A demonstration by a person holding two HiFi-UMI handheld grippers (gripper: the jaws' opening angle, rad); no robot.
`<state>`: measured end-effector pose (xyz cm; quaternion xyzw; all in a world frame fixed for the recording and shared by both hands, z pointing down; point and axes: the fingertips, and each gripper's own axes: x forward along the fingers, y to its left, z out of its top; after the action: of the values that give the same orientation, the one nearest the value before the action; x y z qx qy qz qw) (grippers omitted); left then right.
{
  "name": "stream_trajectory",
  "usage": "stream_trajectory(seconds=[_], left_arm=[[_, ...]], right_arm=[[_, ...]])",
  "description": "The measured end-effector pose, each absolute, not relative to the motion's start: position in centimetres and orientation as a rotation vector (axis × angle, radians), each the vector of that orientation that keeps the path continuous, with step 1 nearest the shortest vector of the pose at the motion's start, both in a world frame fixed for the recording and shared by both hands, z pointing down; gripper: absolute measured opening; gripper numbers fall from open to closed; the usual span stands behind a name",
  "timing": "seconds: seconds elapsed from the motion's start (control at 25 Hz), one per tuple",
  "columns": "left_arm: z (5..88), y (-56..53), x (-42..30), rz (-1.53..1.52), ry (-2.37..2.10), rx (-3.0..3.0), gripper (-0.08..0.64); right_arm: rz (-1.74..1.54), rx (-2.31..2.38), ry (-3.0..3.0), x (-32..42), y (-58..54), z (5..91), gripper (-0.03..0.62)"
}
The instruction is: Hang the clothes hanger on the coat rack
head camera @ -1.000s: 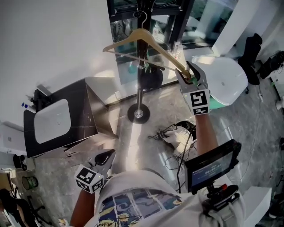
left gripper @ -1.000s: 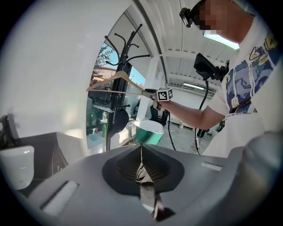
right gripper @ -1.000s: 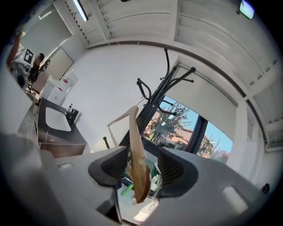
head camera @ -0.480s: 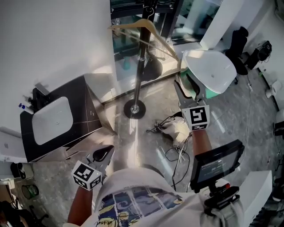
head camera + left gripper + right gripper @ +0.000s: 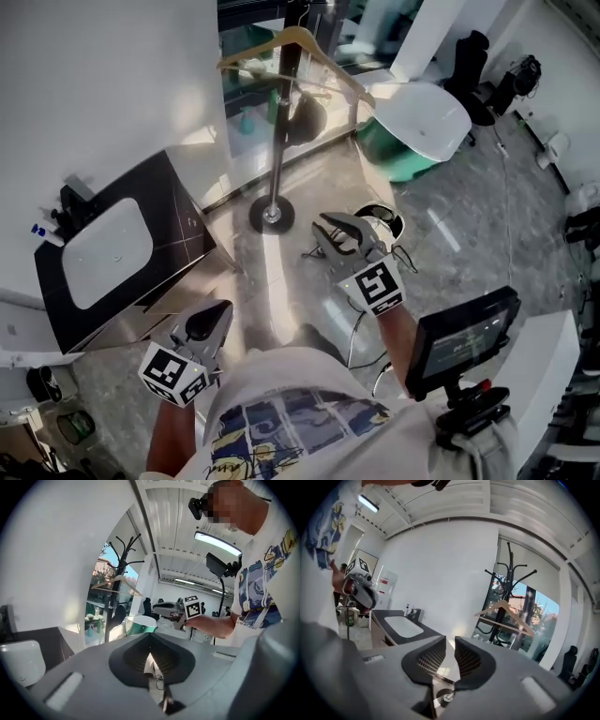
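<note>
The wooden clothes hanger hangs by its hook on the black coat rack, at the top of the head view. It also shows in the left gripper view and the right gripper view, with no gripper touching it. My right gripper is well below and right of the rack's base. Its jaws have just been closing; a narrow gap remains and nothing is between them. My left gripper is low near my body, with its jaws together and empty.
A black counter with a white basin stands at the left against the white wall. A white round seat sits right of the rack. Cables lie on the floor, and a monitor hangs at my right side.
My right gripper let go of the hanger's end and drew back down towards me, its jaws narrower than before. The hanger stays on the rack. The left gripper shifted slightly.
</note>
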<state>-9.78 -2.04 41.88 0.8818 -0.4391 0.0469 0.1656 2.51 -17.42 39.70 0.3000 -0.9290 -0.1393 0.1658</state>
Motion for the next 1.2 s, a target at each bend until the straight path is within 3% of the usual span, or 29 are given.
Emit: stream_trajectory(seconds=[0.08,0.56,1.2], left_arm=[[41.3,-1.3,-9.8,0.135,-1.225,2.540,0.003],[42.0,3.5,-10.0,0.192,-1.115,2.605,0.003],[42.9,5.9,-10.3,0.224,-1.138,2.609,0.003]], right_arm=[[-0.355,0.801,-2.662,1.7,-14.5,40.3,0.002],[-0.268,0.609,-2.706,-3.0,-1.9,42.2,0.002],[-0.275,0.481,-2.716,-5.9,1.7,41.7,0.002]])
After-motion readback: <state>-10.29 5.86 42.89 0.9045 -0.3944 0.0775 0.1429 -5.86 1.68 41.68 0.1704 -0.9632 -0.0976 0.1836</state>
